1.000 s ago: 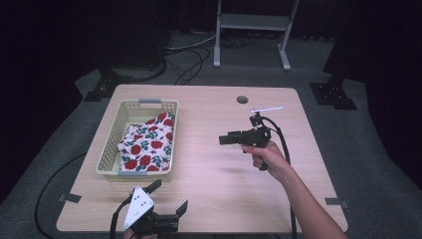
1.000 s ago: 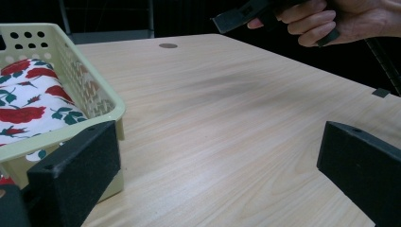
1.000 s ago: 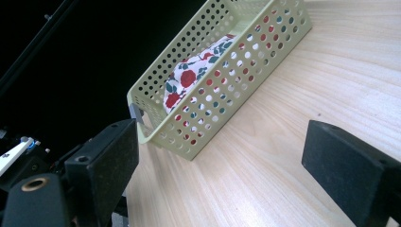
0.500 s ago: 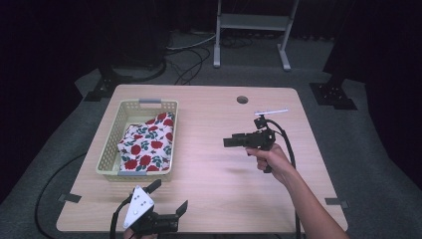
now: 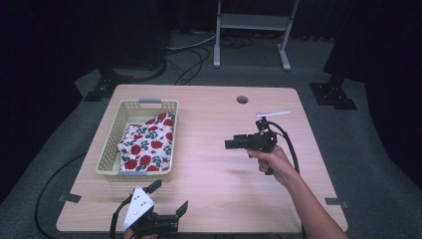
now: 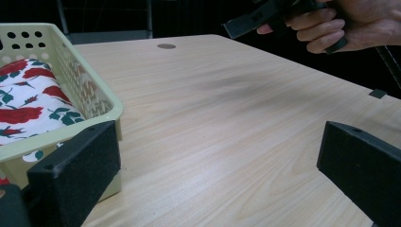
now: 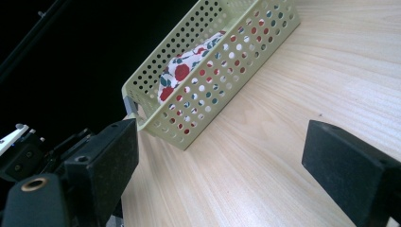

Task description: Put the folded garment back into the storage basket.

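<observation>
The rose cloth (image 5: 148, 144) sits folded in the basket (image 5: 110, 149) on the table's left side, long way running front-to-back, & the left gripper (image 5: 169, 199), jaws wide apart w/ nothing in them, is nearer than the right gripper (image 5: 230, 144), also spread, empty.

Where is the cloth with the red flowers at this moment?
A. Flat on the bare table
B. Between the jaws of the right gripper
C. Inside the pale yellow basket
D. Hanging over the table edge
C: the flowered cloth lies folded inside the basket, and both grippers are apart from it with open, empty jaws.
</observation>
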